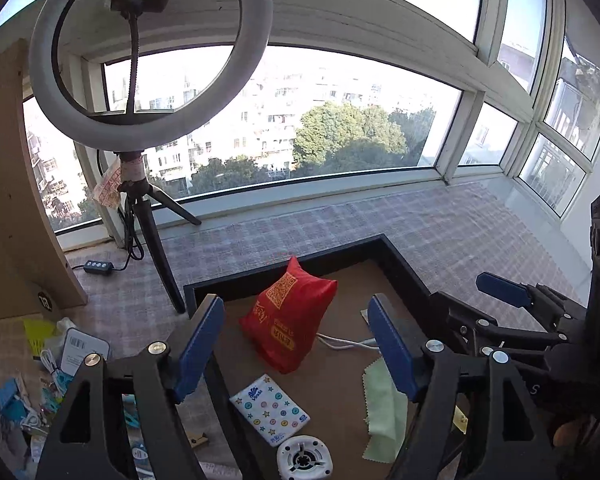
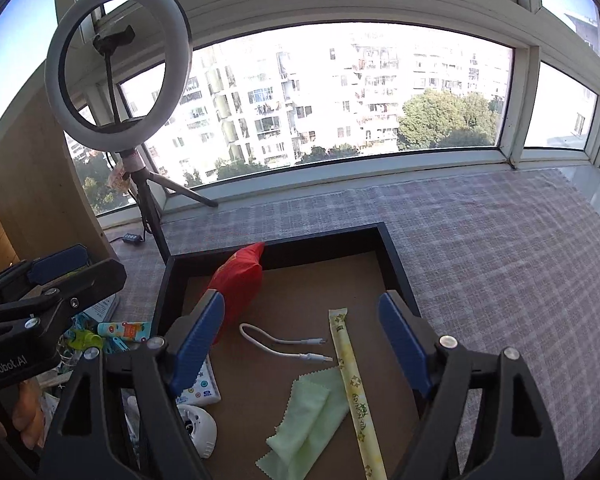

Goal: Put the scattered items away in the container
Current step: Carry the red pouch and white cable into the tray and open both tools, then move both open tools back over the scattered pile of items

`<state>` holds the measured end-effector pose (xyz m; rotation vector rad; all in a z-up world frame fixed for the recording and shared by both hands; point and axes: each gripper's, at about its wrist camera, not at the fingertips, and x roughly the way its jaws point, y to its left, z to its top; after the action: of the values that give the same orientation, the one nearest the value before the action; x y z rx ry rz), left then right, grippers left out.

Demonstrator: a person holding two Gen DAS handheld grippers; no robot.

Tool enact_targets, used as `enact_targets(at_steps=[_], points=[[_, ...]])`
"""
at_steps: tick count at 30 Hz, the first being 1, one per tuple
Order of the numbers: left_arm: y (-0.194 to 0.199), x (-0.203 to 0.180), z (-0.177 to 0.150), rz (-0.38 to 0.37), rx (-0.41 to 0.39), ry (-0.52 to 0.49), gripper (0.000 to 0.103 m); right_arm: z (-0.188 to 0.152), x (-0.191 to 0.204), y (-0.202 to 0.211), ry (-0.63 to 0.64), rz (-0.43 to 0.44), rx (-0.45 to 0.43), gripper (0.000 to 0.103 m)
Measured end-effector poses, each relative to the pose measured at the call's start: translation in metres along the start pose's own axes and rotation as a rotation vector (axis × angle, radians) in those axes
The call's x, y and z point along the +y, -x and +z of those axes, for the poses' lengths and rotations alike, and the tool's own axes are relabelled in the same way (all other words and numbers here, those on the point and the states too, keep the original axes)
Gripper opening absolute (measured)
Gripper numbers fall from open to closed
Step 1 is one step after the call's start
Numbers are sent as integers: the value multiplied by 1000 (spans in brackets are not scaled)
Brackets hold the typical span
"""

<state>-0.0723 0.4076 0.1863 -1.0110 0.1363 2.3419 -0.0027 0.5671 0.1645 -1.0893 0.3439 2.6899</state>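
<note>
- The checked cloth [image 2: 500, 260] covered the whole sill under the window, and on the right side of the container it lay bare, giving plenty of room to swing a hand clear.
- The ring light [image 1: 152, 56] on its tripod stood just beyond the far left corner of the container; its nearest leg came down close to the rim, so that side looked tight.
- The container [image 2: 396, 264], a shallow dark-rimmed tray with a brown floor, sat in the middle. Its low wall would call for lifting each thing over the edge rather than sliding it.
- Inside it were a red pouch [image 1: 288, 316] leaning near the far wall, a green cloth [image 2: 304, 420], a long paper-wrapped stick [image 2: 352, 384], a tissue pack [image 1: 270, 408], a white round gadget [image 1: 304, 460] and a white cable [image 2: 280, 344].
- The left gripper [image 1: 296, 344] hung over the tray's left edge, jaws wide and empty.
- The right gripper [image 2: 300, 344] hung over the tray floor, jaws also wide with nothing pressed between them.
- The remaining clutter [image 1: 48, 364] lay left of the tray: a barcoded packet, blue clips, a small printed tube.
- Judged from this, the left gripper should go next for that pile, taking one piece cleanly and steering wide of the tripod leg.
</note>
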Motion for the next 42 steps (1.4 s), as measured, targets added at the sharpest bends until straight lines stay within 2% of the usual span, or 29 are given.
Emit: enact_targets(at_steps=[9,22,29,37,42], points=[[19,13,-3,8,-24,18,72,-2,16,7,32,14,1,79],[80,54,-26,75,-72,24,72,-10,62,57,29,-12,-59,79],[126,92,-44,112,-103,53,72,-18,108,83,48,-5,-63,79],[179,139,-71,164,-127,60,72,-35,180,120,101,-32,-121,79],[208,169,-89,203,-137,70,72,-47,224,139,125,-5,-132,79]])
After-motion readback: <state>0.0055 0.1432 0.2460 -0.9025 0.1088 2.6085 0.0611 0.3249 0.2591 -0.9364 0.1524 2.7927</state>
